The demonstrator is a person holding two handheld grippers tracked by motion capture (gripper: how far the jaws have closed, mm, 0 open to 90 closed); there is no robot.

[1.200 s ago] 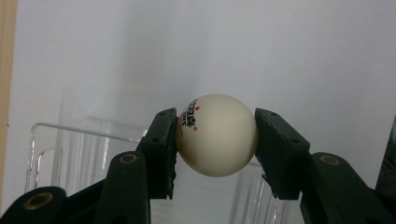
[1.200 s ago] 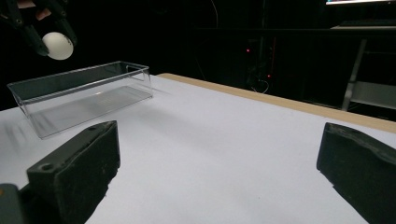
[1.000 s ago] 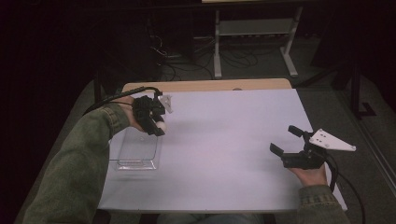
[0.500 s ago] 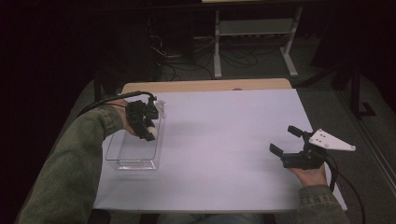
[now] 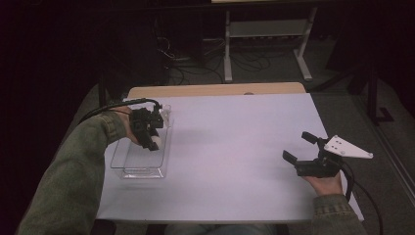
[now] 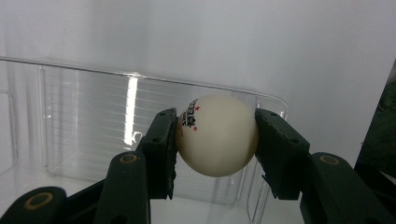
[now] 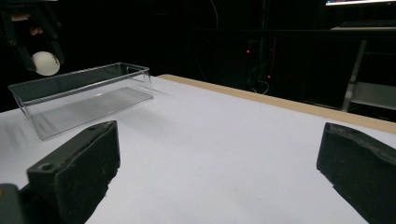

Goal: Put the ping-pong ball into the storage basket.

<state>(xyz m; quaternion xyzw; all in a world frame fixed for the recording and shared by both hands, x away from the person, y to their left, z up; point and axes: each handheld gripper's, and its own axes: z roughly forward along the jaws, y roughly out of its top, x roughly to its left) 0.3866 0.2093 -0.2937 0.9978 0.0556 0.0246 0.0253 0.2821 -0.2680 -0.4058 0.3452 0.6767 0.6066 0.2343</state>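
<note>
Left gripper view showed left gripper (image 6: pixel 216 140) pinching ball (image 6: pixel 217 135) across its middle above clear bin (image 5: pixel 142 154); likely light, smooth, slippery; right gripper (image 5: pixel 306 152) wide, empty.

The ball (image 6: pixel 217 135) looked like smooth, matt cream plastic with small red and black print. It sat between the pads of the left gripper (image 6: pixel 216 140), which were dull black with a ribbed rubbery face. Beneath the ball, the clear bin (image 5: pixel 142 154) was glossy transparent plastic with fine ridges across its floor. The table (image 5: pixel 235 147) under the bin wore a matt white sheet, and bare wood showed beyond its far edge. The right gripper (image 5: pixel 308 147), well apart from the bin, had coarse matt black jaws.
</note>
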